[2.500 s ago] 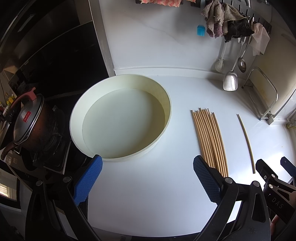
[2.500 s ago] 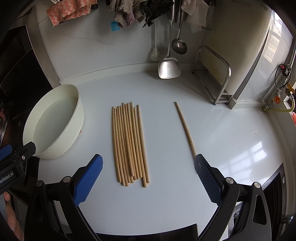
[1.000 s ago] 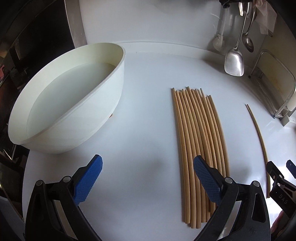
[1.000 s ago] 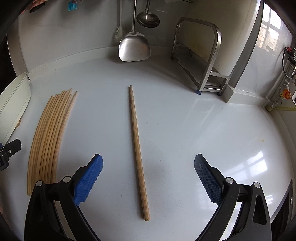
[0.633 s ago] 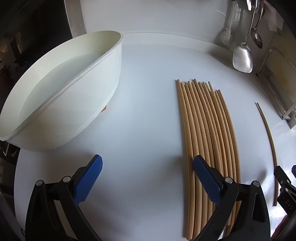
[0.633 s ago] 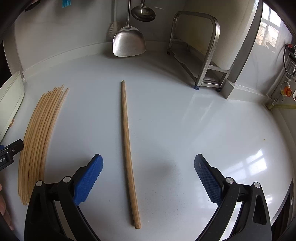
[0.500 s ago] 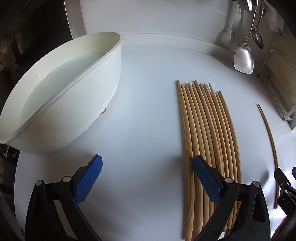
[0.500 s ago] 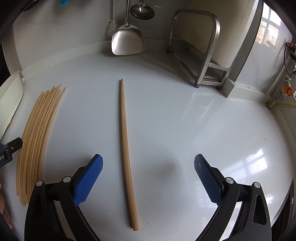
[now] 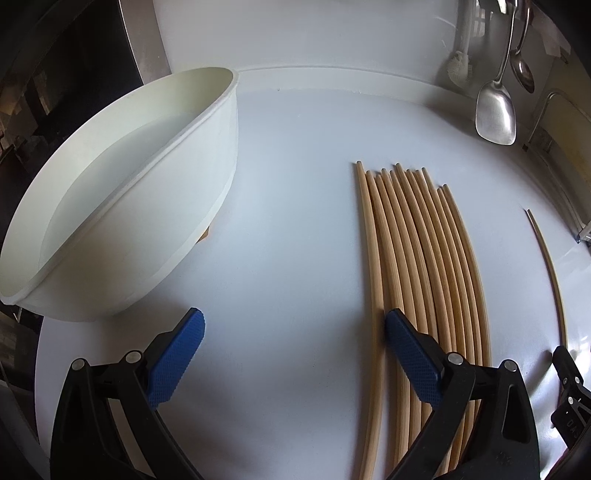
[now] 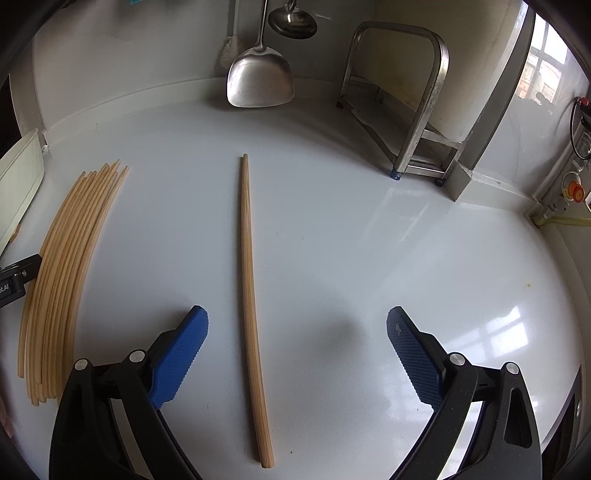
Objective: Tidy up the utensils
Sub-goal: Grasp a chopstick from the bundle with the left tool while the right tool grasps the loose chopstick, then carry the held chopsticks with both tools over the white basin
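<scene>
Several wooden chopsticks (image 9: 417, 266) lie side by side in a bundle on the white counter; the same bundle (image 10: 62, 266) shows at the left of the right wrist view. A single chopstick (image 10: 249, 254) lies apart to their right, seen as a thin line (image 9: 546, 266) in the left wrist view. My left gripper (image 9: 293, 345) is open and low over the counter, its right pad (image 9: 410, 354) over the bundle's left edge. My right gripper (image 10: 297, 349) is open, and the single chopstick's near end lies between its fingers, closer to the left one.
A large white basin (image 9: 122, 192) sits at the left. A metal spatula (image 10: 260, 81), a ladle (image 10: 291, 20) and a brush hang on the back wall. A steel rack (image 10: 410, 107) stands at the back right. A dark stove area lies beyond the basin.
Both grippers have dropped lower and moved forward over the counter. The left has shifted from the basin toward the bundle. The right has shifted from the bundle to the single chopstick.
</scene>
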A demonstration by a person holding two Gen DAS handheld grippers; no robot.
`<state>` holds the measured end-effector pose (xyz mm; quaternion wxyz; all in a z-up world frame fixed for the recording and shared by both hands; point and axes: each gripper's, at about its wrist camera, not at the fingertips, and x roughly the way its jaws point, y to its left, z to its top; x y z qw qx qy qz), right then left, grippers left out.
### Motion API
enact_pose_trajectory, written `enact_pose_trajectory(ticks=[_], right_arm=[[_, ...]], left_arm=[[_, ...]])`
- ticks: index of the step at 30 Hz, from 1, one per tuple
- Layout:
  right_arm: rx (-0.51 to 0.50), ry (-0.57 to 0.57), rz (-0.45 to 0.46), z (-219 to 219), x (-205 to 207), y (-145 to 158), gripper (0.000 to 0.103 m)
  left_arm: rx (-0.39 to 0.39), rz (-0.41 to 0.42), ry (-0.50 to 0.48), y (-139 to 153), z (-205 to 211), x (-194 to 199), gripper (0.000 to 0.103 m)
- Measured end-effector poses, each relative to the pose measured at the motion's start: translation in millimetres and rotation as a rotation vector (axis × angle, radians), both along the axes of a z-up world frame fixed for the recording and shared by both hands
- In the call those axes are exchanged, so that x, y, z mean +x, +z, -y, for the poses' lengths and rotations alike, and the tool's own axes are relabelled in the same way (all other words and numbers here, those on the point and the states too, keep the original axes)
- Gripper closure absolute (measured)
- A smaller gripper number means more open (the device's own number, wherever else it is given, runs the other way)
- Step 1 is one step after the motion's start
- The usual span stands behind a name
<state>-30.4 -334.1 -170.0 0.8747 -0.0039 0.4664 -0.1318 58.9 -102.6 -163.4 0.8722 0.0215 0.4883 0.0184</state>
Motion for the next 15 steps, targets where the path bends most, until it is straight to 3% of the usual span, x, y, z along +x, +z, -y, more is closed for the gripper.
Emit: enact_pose_trajectory(ticks=[3,8,10,13,15], right_arm=[[0.007,0.016,0.009,-2,-2,1,0.022],[0.047,0.044,0.004,-7,-4,3,0.051],[0.041,0.068,-0.005,-14,-3,4,0.072],[0.040,0.104,-0.020,-23,-1,5,0.095],[0.027,0.112,-0.025,-27,0,5,0.097]], left_arm=[[-0.026,0.006,-0.026,3,2,-2,0.027],[-0.039,0.009,-0.076,7,12,-8,0.058],[-0.051,0.003,-0.092,9,15,-9,0.083],[-0.048,-0.006,-0.108,9,16,-9,0.096],[-0.057,-0.014,-0.115,10,14,-9,0.096]])
